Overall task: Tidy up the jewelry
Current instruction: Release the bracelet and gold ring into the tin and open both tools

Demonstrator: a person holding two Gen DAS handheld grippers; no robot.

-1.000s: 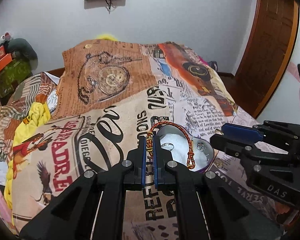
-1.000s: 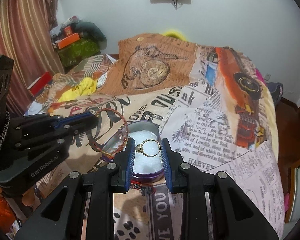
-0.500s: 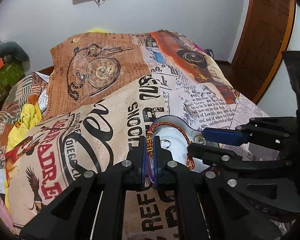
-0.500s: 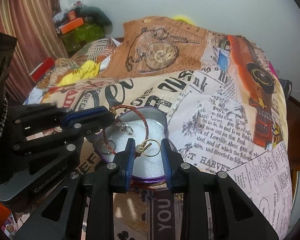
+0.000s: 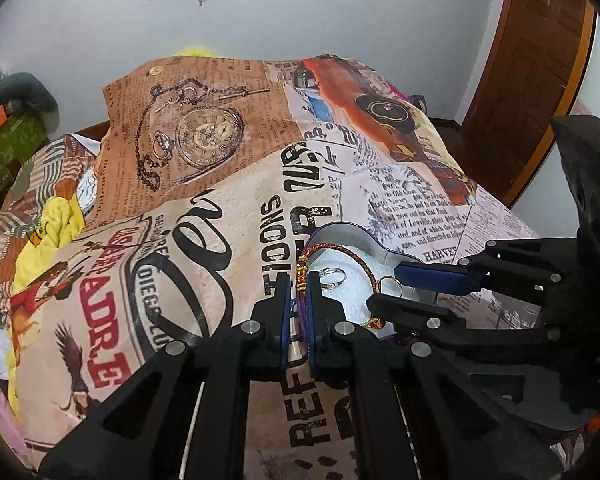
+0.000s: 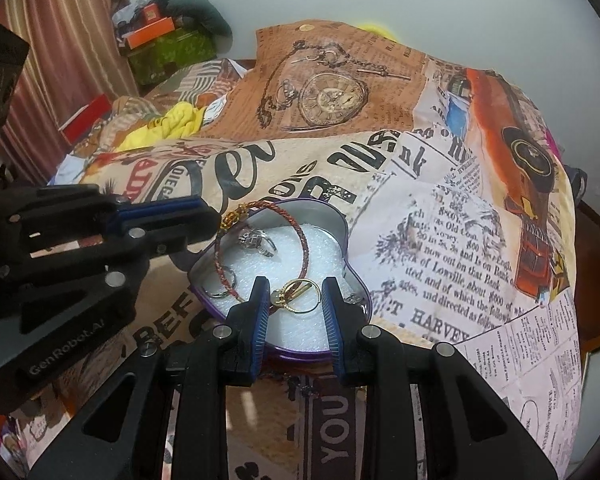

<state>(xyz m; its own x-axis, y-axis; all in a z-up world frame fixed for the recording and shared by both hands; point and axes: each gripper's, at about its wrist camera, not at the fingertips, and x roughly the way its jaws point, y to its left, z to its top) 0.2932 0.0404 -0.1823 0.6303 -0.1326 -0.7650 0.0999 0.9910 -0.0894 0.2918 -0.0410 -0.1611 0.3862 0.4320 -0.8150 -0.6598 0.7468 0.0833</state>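
Observation:
A purple-rimmed tin lined with white foam sits on the bed. My right gripper is shut on a thin gold ring, low over the foam's near side. My left gripper comes in from the left, shut on the gold beads of a red braided bracelet whose loop hangs into the tin. A stone-set silver ring and a plain silver ring lie on the foam. In the left wrist view, my left gripper pinches the bracelet at the tin, with my right gripper close on the right.
The tin rests on a newspaper-print bedspread. Yellow cloth and boxes lie at the far left by a curtain. A wooden door stands at the right, and more small jewelry lies near the tin's front edge.
Both grippers have come lower and closer to the tin. The gold ring now sits just above the foam, and the bracelet's loop hangs down into the tin.

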